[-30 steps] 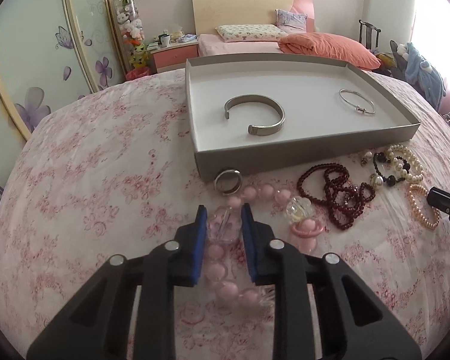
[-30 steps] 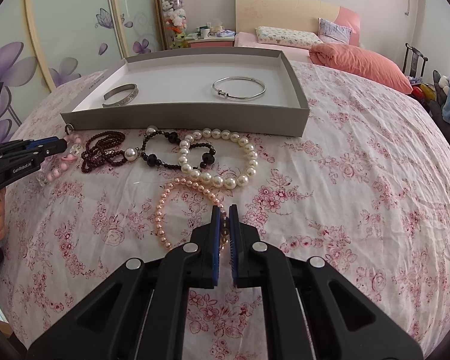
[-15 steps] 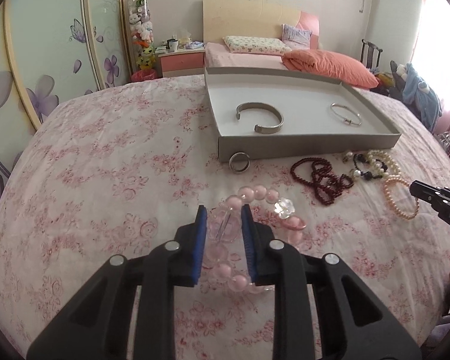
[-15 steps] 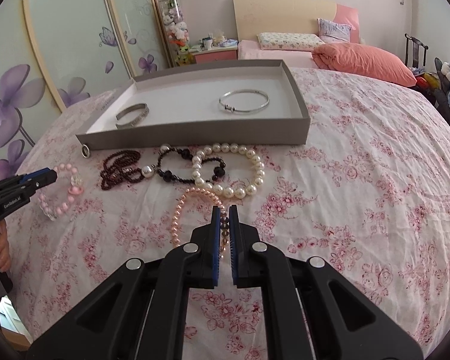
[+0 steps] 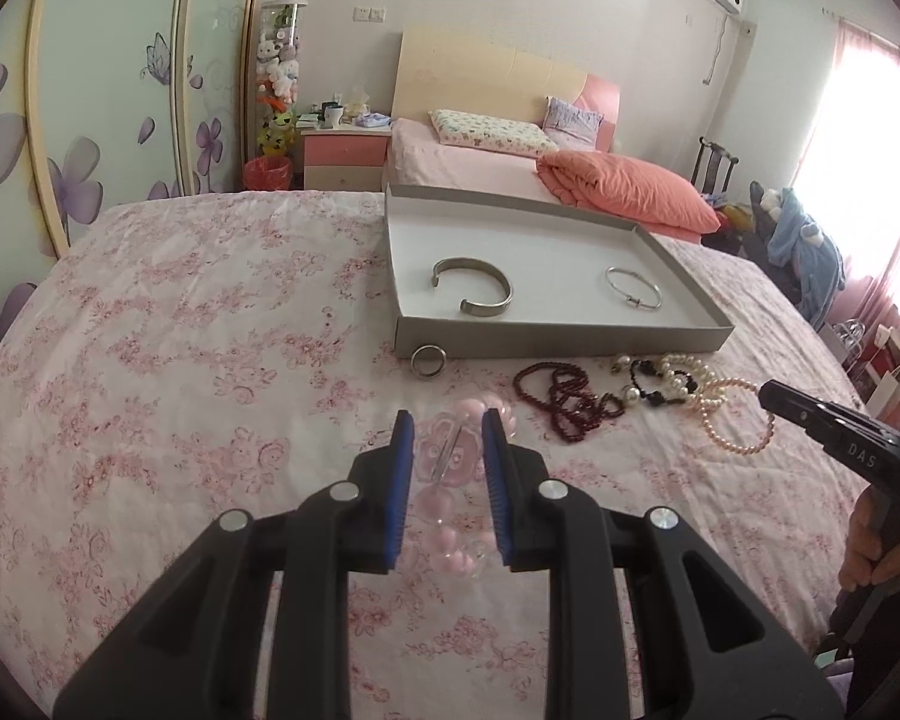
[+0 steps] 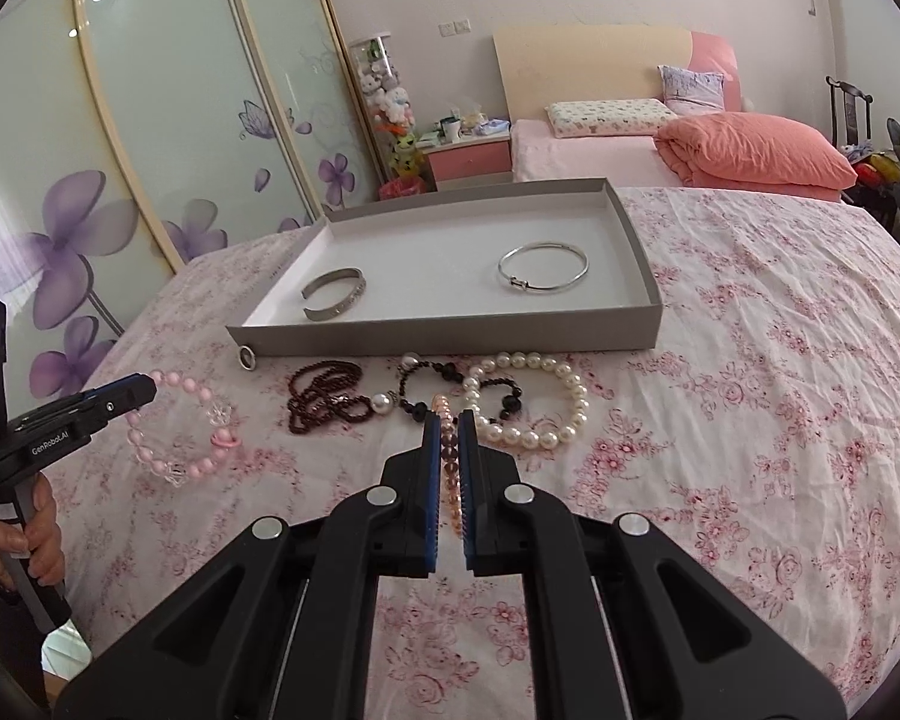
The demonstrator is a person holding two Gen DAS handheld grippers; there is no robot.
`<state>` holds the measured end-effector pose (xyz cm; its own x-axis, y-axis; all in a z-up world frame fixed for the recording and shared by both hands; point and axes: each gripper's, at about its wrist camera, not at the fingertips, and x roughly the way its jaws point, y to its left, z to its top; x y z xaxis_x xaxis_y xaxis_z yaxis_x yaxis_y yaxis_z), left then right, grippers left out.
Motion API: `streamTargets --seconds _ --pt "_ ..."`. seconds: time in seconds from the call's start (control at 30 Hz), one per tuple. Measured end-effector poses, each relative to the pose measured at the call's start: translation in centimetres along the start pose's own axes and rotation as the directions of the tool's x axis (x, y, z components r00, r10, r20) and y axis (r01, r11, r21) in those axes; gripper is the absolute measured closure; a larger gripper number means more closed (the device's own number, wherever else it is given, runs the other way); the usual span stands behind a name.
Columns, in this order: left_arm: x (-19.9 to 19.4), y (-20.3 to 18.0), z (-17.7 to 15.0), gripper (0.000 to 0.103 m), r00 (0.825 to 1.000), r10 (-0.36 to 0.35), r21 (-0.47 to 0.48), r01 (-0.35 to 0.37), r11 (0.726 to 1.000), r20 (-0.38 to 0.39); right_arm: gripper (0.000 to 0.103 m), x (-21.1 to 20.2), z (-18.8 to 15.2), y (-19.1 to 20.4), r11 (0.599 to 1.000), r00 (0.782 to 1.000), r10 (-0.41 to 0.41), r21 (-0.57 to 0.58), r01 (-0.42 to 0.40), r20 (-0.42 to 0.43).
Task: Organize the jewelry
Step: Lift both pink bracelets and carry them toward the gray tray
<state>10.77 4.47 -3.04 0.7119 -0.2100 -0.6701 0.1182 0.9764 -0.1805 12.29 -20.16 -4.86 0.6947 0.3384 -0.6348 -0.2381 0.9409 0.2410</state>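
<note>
Floral pink bedding (image 5: 180,360) covers the bed where the work goes on, with a second bed and a flower-painted wardrobe behind. Ahead of both claws lies the grey tray (image 6: 450,345), holding a wide silver cuff (image 5: 474,291) and a thin silver bangle (image 6: 543,267).

The left gripper (image 5: 447,438) is narrowly parted, its blue pads closed on a clear bead of the pink bead bracelet (image 6: 180,426). A second ago that bracelet lay flat on the cover beneath the claw; now it hangs from the fingers, clear of the bedding, its loop dangling under them. The tray and the loose pieces look farther off than they did then.

The right gripper (image 6: 449,441) is clamped tight on the peach pearl bracelet (image 6: 450,462), whose strand runs between the pads. Earlier the loop rested on the sheet in front of the tips; now it is drawn up between the fingers.

Just beyond the right claw lie the white pearl bracelet (image 6: 546,402) and the black bead bracelet (image 6: 450,390), overlapping, with the dark red beads (image 6: 324,396) to their left. A silver ring (image 5: 428,358) sits against the tray's near wall.
</note>
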Motion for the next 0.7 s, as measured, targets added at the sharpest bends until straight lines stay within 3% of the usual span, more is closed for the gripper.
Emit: streamTargets --seconds 0.7 --pt "-2.5 -0.4 0.6 0.08 0.997 -0.045 -0.041 0.048 0.998 0.059 0.096 -1.1 0.6 1.0 0.999 0.998 0.043 0.015 -0.044 0.049"
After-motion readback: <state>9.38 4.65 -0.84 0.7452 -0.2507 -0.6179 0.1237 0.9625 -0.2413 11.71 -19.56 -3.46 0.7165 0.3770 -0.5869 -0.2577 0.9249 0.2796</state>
